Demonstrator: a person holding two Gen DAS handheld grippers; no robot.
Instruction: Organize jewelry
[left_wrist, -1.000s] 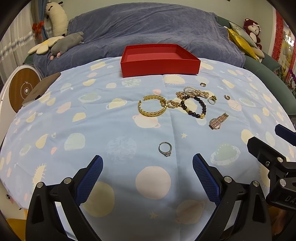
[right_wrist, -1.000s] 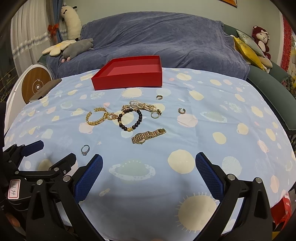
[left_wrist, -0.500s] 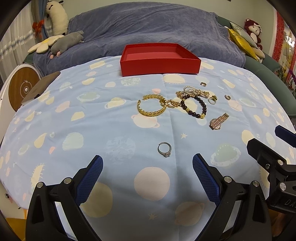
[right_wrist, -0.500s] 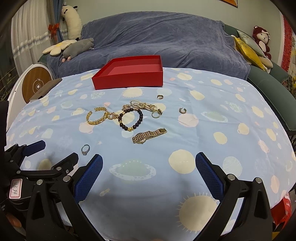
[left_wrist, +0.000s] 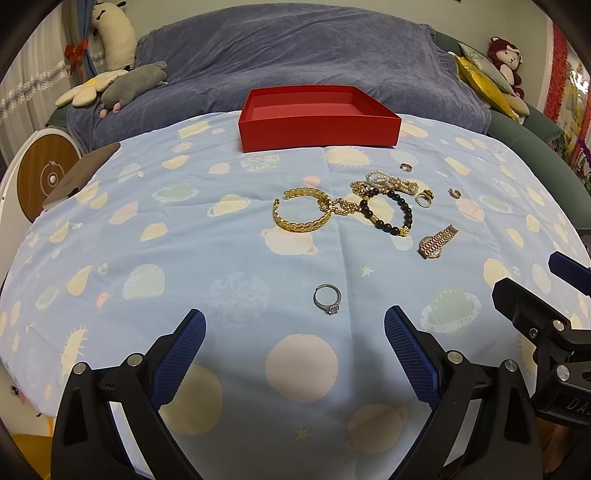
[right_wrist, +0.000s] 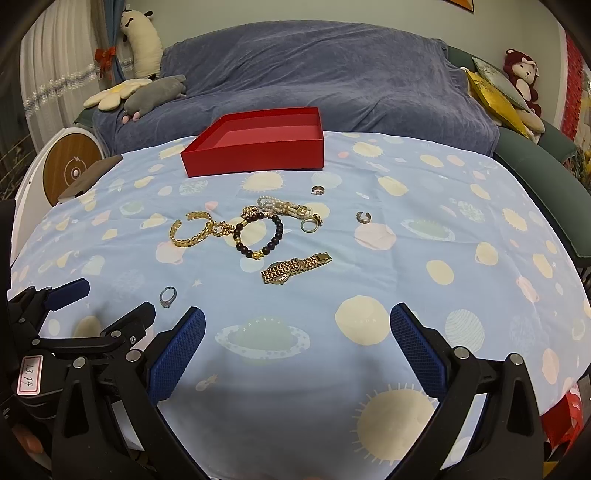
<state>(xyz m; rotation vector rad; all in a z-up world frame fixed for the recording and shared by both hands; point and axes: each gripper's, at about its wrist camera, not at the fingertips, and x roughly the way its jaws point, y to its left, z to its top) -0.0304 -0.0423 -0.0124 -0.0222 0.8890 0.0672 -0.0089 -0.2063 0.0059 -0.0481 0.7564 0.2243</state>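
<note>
An empty red box stands at the far side of the table. In front of it lie a gold cuff bracelet, a dark bead bracelet, a pearl bracelet, a gold watch and small rings. A silver ring lies alone, just ahead of my left gripper, which is open and holds nothing. My right gripper is open too, near the front edge, short of the watch.
The table wears a pale blue cloth with planet prints. Behind it is a sofa under a blue cover, with plush toys and cushions. A round wooden-faced object stands at the left.
Both views have crept slightly forward and shifted a little; the jewelry and the box lie where they were, and both grippers stay open.
</note>
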